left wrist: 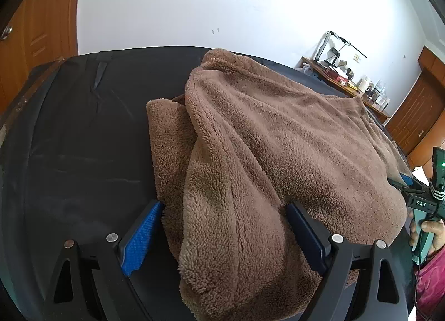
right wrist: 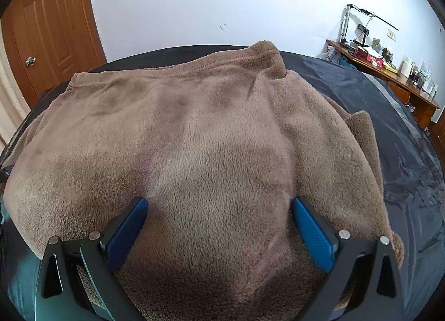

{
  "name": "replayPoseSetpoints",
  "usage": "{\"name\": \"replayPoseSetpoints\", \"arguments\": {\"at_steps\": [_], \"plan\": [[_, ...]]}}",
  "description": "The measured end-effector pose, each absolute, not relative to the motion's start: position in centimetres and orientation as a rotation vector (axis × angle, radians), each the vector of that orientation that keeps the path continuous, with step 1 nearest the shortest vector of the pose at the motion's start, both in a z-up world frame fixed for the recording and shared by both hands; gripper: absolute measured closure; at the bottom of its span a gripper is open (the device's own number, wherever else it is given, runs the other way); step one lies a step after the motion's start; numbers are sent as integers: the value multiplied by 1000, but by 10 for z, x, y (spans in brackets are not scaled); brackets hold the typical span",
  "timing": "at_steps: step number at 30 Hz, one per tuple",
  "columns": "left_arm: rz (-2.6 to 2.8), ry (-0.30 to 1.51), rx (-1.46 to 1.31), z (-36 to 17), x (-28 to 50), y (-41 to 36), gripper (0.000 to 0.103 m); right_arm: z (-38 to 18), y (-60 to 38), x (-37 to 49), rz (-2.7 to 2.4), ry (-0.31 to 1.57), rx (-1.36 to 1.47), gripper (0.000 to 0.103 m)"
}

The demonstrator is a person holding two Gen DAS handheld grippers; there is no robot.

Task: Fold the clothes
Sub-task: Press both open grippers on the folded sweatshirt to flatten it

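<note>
**Both grippers spread at the near edge of one fleece garment**

Left gripper (left wrist: 225, 226), left wrist view: blue-padded fingers (left wrist: 139, 240) stand wide apart, straddling a bunched lobe of the brown fleece garment (left wrist: 264, 140) without pinching it — likely placed to take up that near edge. Garment lies on the black cloth-covered surface (left wrist: 78, 140), a layer doubled over on its left side. Right-hand tool visible at frame edge, held by a hand (left wrist: 429, 230).

Right gripper (right wrist: 219, 226), right wrist view: jaws likewise wide, fleece between them, nothing clamped. Seamed hem (right wrist: 167, 69) runs along the far side.

Count: one garment, two grippers, four pads.

Partly folded or being laid out — cannot tell.
</note>
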State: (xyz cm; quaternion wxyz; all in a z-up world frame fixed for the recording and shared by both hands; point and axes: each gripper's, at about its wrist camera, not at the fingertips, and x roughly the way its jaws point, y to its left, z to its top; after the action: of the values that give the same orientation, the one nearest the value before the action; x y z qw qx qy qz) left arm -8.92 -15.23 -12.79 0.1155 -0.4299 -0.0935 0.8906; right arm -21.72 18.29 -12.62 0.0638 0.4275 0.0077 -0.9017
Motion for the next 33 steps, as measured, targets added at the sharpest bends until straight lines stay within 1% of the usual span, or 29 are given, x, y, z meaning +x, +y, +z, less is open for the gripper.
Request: {"name": "replayPoseSetpoints", "arguments": {"at_steps": [6,14,17,21,28,33], "plan": [[2723,-227,-1292,-123,-85,-149,11,-125,184,-216,-2721,16,1288,1],[2954,110,-1199,-69,-69,-107,11,-125,186,-215,-2718,9,1284,1],[2947,185,-1152,-57,-73,-83,11,-124,188,-215,-2712,-9,1276,1],[2922,240,-1138,-59,-90,-53,11,-123,190,-214,-2705,-33,1265,1],[2841,248,-1247,-99,-113,-33,11,-123,188,-214,-2706,-37,1264,1],[2752,-6,-1261,-117,-115,-57,9,-123,187,-214,-2708,-27,1268,1]]}}
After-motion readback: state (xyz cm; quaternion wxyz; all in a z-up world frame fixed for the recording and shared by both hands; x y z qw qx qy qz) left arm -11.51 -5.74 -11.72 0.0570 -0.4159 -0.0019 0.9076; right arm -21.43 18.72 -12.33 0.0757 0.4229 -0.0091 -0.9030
